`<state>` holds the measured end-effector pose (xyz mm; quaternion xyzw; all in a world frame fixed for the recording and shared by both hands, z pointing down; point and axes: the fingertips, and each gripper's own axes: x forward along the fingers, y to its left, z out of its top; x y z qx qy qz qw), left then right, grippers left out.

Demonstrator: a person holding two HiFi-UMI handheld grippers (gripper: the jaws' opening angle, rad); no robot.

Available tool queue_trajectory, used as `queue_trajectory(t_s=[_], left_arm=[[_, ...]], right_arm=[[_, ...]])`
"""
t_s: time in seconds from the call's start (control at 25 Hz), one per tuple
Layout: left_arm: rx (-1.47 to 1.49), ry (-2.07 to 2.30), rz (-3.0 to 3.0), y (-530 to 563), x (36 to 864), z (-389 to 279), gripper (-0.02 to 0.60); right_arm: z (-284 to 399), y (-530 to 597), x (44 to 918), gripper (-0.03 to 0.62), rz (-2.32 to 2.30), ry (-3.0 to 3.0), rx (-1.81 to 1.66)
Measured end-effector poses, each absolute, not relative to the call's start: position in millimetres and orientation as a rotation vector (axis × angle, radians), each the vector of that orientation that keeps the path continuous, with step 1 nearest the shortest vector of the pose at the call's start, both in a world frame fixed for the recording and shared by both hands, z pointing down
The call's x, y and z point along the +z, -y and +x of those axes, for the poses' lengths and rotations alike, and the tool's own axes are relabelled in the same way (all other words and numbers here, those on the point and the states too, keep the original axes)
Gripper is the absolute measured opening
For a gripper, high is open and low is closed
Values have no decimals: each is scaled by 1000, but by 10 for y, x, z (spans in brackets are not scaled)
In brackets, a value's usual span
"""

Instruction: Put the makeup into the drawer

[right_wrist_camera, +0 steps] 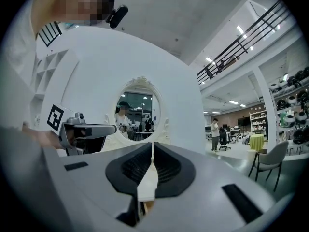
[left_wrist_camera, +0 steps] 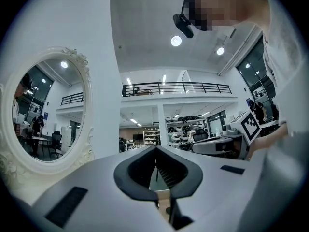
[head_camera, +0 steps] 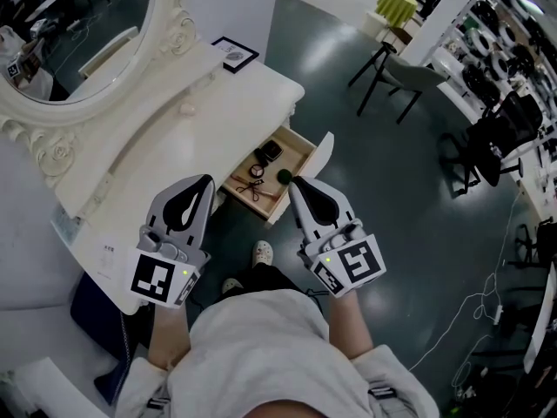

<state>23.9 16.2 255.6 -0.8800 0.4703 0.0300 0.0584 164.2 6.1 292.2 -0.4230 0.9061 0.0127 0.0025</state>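
Close in front of the person's chest, the left gripper (head_camera: 205,183) and right gripper (head_camera: 295,183) sit side by side, each with its jaws pressed together on nothing. Just beyond their tips the drawer (head_camera: 302,149) stands open, with the makeup (head_camera: 259,167) (several small pieces) inside. Farther back are the white dressing table (head_camera: 218,85) and its oval mirror (head_camera: 78,33).

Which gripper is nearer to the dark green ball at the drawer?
Right. The right gripper sits just beside the ball; the left gripper is beyond the drawer's far side.
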Motion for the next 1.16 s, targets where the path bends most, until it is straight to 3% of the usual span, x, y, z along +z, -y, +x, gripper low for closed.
queue_trajectory(t_s=[1.16], left_arm=[[118, -1429, -2664, -280, 2532, 123, 15]], right_arm=[[1521, -190, 2809, 28, -1315, -2819, 71]])
